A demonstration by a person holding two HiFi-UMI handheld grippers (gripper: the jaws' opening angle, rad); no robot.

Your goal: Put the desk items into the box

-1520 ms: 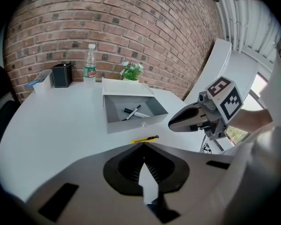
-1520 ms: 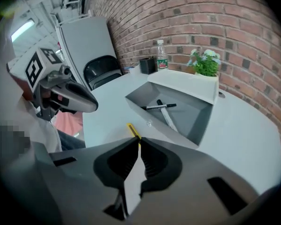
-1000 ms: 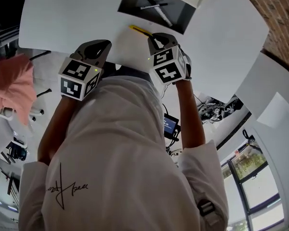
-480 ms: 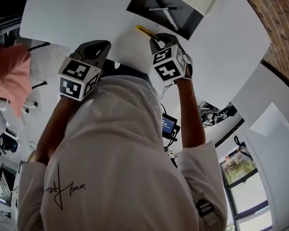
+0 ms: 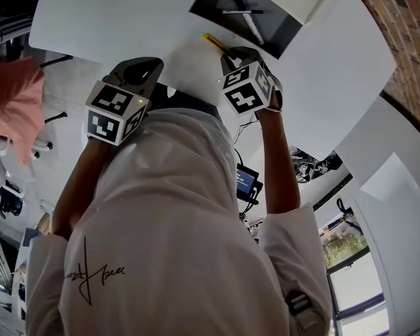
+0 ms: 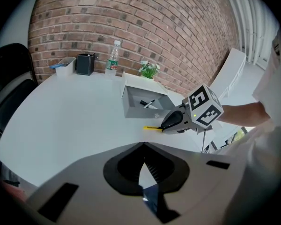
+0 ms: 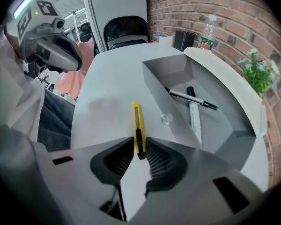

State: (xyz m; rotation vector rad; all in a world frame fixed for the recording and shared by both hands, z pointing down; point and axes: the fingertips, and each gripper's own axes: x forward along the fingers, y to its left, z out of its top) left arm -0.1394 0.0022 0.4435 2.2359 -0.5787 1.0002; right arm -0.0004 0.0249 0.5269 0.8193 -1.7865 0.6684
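Note:
My right gripper (image 7: 139, 145) is shut on a yellow utility knife (image 7: 137, 118), which sticks out forward over the white table (image 7: 103, 102). I cannot tell whether the knife touches the tabletop. The open grey box (image 7: 175, 81) lies just ahead and to the right. Inside it are a black marker (image 7: 192, 100) and a white pen (image 7: 193, 121). In the head view the knife (image 5: 213, 42) points at the box (image 5: 280, 33), just short of its near wall. My left gripper (image 6: 143, 146) is shut on nothing and hangs back at the table's near edge. It looks at the right gripper (image 6: 178, 121).
Along the brick wall at the table's far side stand a water bottle (image 6: 113, 55), a black pen holder (image 6: 85, 63), a white tray (image 6: 64, 67) and a small plant (image 6: 150, 70). A black chair (image 7: 126, 29) stands at the table's end.
The right gripper has edged a little forward toward the box with the knife in it. The left gripper has stayed where it was.

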